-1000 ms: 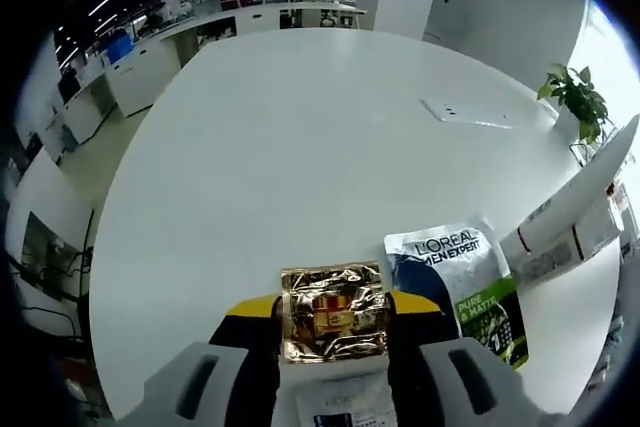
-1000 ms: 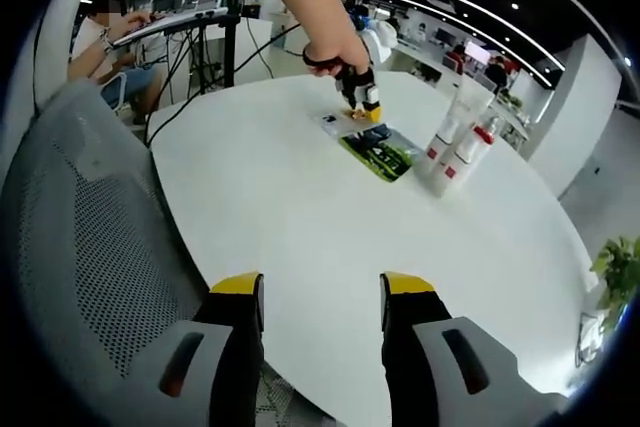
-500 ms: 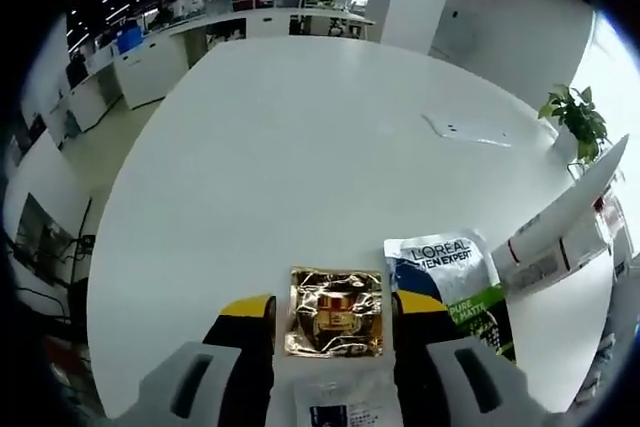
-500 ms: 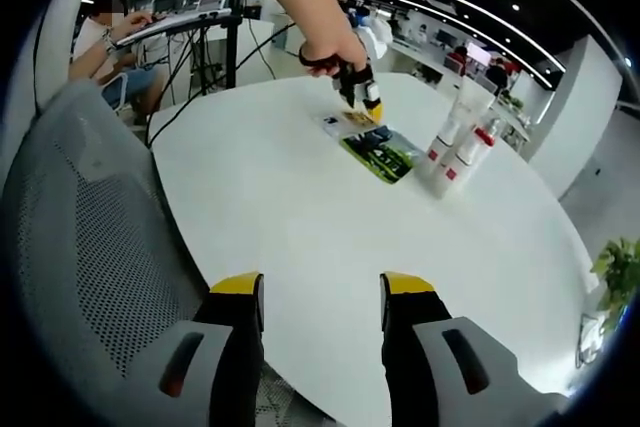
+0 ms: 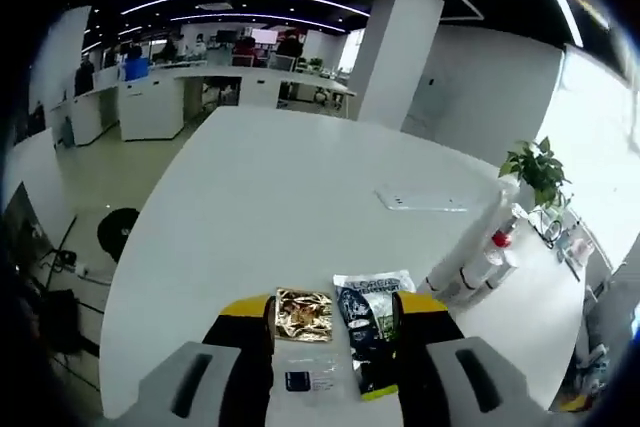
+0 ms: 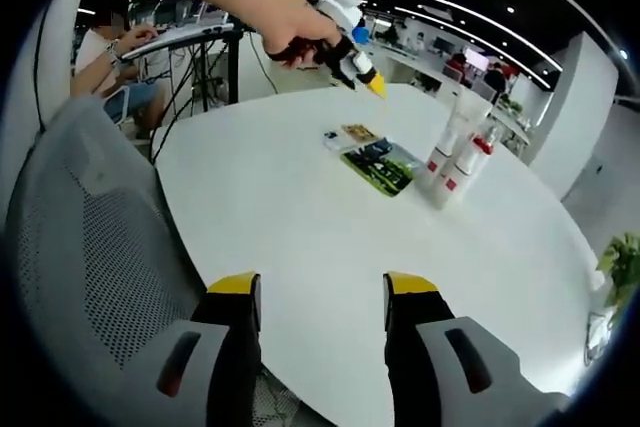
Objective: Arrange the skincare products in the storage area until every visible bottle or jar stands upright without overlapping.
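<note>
Two white tubes with red marks [image 6: 452, 147] stand side by side on the round white table [image 6: 300, 217], tall one [image 5: 468, 245] beside a shorter red-capped one [image 5: 492, 259]. Left of them lie a green-and-blue L'Oreal pouch [image 5: 371, 331] [image 6: 379, 164], a gold sachet [image 5: 303, 314] [image 6: 358, 133] and a small white sachet [image 5: 306, 381] [image 6: 332, 139], all flat. My left gripper [image 5: 332, 309] is open, held high above the sachets; a hand carries it [image 6: 352, 59] in the right gripper view. My right gripper [image 6: 323, 292] is open over the table's near edge, holding nothing.
A grey mesh chair [image 6: 80, 247] stands at the table's edge by my right gripper. A person [image 6: 105, 42] sits at a desk beyond it. A flat white panel [image 5: 420, 199] lies far across the table, and a potted plant [image 5: 535, 167] stands past the tubes.
My left gripper has risen up and away from the gold sachet, which stays flat on the table between the other packets. The right gripper has hardly moved.
</note>
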{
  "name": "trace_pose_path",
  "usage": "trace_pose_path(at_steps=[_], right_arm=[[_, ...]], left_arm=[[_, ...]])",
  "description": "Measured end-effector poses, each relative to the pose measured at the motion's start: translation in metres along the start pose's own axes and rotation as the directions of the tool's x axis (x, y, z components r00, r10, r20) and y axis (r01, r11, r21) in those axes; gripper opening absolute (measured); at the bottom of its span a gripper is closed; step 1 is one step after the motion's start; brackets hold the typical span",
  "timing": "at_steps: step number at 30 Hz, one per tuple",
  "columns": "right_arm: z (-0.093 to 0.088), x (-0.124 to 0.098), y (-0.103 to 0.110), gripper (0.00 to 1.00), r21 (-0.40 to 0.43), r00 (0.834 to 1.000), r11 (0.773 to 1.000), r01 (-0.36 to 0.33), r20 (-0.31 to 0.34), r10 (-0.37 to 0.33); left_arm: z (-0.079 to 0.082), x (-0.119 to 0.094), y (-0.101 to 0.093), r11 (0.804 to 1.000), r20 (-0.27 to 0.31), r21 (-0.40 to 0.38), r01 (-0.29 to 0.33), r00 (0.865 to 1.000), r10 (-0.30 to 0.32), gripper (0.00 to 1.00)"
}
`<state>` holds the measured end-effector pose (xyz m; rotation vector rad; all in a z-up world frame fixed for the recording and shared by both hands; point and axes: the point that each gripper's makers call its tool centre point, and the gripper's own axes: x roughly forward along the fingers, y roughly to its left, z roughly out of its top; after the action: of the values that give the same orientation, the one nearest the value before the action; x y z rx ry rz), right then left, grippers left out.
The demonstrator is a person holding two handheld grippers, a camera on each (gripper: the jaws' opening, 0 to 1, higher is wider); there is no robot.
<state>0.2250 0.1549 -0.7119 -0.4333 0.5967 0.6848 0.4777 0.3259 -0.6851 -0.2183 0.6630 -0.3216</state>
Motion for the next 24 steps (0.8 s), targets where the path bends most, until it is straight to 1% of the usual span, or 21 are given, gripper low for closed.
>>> trace_pose_path(at_steps=[2, 3, 6, 7, 8, 11, 13, 15, 16, 17, 18, 19, 21, 24], right_arm=[[0.003, -0.001, 0.001, 0.48, 0.007, 1.000, 1.000, -0.003, 0.016, 0.003], [0.005, -0.001, 0.001, 0.48, 0.012, 1.000, 1.000, -0.007, 0.024, 0.007], [0.009, -0.002, 0.002, 0.50, 0.017, 0.999, 1.000, -0.012, 0.048, 0.011], [0.011, -0.003, 0.003, 0.50, 0.025, 0.998, 1.000, -0.016, 0.060, 0.015], [0.013, -0.004, 0.003, 0.51, 0.031, 0.997, 0.999, -0.019, 0.069, 0.017], [0.023, -0.006, 0.004, 0.53, 0.060, 0.992, 0.998, -0.031, 0.122, 0.023], [0.029, -0.008, 0.004, 0.55, 0.080, 0.988, 0.996, -0.042, 0.153, 0.029], [0.036, -0.010, 0.004, 0.58, 0.100, 0.981, 0.994, -0.053, 0.193, 0.033], [0.040, -0.011, 0.003, 0.59, 0.129, 0.976, 0.990, -0.060, 0.216, 0.032], [0.043, -0.012, 0.003, 0.61, 0.139, 0.972, 0.988, -0.069, 0.231, 0.036], [0.046, -0.013, 0.003, 0.63, 0.146, 0.968, 0.987, -0.074, 0.249, 0.036], [0.047, -0.014, 0.003, 0.64, 0.152, 0.967, 0.985, -0.077, 0.253, 0.036], [0.051, -0.015, 0.002, 0.66, 0.177, 0.961, 0.980, -0.088, 0.274, 0.037], [0.057, -0.019, 0.003, 0.68, 0.184, 0.950, 0.978, -0.099, 0.309, 0.038]], left_arm=[[-0.004, -0.017, -0.001, 1.000, 0.013, 0.019, -0.001, 1.000, 0.001, 0.48], [-0.007, -0.031, -0.004, 0.999, 0.032, 0.036, 0.013, 0.999, -0.014, 0.49], [-0.018, -0.062, -0.008, 0.999, 0.063, 0.035, 0.017, 0.998, -0.019, 0.49], [-0.023, -0.075, -0.010, 0.999, 0.083, 0.029, 0.020, 0.996, -0.022, 0.50], [-0.028, -0.083, -0.012, 0.999, 0.090, 0.030, 0.027, 0.996, -0.029, 0.50], [-0.049, -0.114, -0.016, 0.999, 0.111, 0.039, 0.024, 0.993, -0.028, 0.52], [-0.058, -0.127, -0.018, 0.999, 0.120, 0.034, 0.021, 0.992, -0.025, 0.52], [-0.064, -0.140, -0.018, 0.998, 0.138, 0.067, 0.019, 0.990, -0.028, 0.53], [-0.070, -0.147, -0.017, 0.996, 0.140, 0.085, 0.010, 0.990, -0.022, 0.53], [-0.071, -0.150, -0.017, 0.996, 0.142, 0.088, 0.011, 0.990, -0.024, 0.54], [-0.074, -0.157, -0.018, 0.995, 0.149, 0.100, 0.011, 0.989, -0.026, 0.55], [-0.075, -0.162, -0.019, 0.994, 0.157, 0.110, 0.010, 0.987, -0.027, 0.56], [-0.076, -0.174, -0.022, 0.989, 0.178, 0.147, 0.008, 0.983, -0.034, 0.57], [-0.082, -0.188, -0.025, 0.986, 0.206, 0.167, 0.000, 0.978, -0.035, 0.58]])
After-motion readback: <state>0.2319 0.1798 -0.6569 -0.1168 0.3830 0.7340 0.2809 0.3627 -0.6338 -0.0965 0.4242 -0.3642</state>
